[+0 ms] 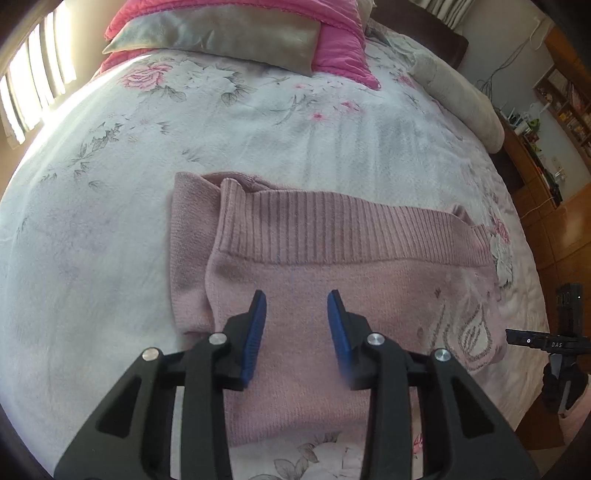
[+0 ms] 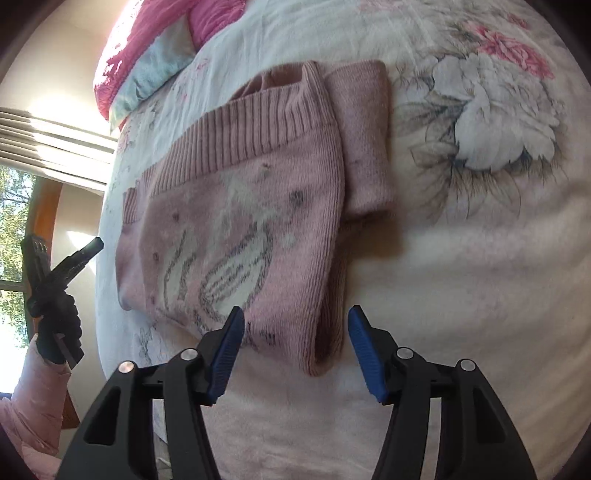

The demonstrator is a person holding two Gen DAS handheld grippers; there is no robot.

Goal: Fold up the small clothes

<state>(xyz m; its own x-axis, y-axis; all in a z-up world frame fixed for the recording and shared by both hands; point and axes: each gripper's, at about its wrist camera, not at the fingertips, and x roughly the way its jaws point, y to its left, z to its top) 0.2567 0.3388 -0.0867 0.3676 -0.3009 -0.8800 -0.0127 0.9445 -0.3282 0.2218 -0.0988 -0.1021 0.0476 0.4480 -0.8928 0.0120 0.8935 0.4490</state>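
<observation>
While both of my tools hang above the bed, I see the pink sweater (image 1: 332, 295) lying folded on the flowered bedspread (image 1: 110, 221), filling the centre of the left wrist view. My left gripper (image 1: 297, 299) has its blue pads spread apart over the knit, holding nothing. In the right wrist view my right gripper (image 2: 295, 317) also gapes wide and holds nothing, at the sweater's lower edge. Pillows (image 1: 221, 33) sit at the top of the frame.
</observation>
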